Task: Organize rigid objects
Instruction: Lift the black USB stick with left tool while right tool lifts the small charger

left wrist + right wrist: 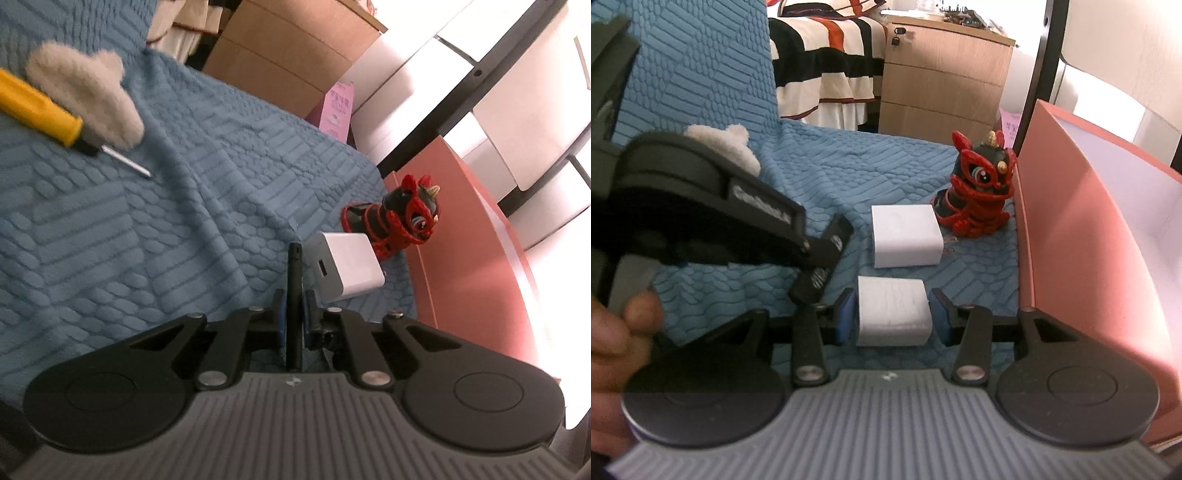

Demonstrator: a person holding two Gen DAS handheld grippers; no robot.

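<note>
Your right gripper [893,316] brackets a white block, and your left gripper [294,314] pinches a thin black stick.

Your right gripper's jaws stand wide, one blue pad on each side of the small white block [894,315] on the blue quilt [812,177], with a sliver of gap on both sides, so nothing is clamped. Just beyond the block lies the white charger [905,236], and past that the red lion figurine [979,192] stands against the pink box [1071,229], on your right. Your left gripper is closed narrow on the black stick [294,288], which pokes forward between the pads. A yellow-handled screwdriver [40,110] and a fluffy white toy [88,92] lie well apart, far left on the quilt.
</note>
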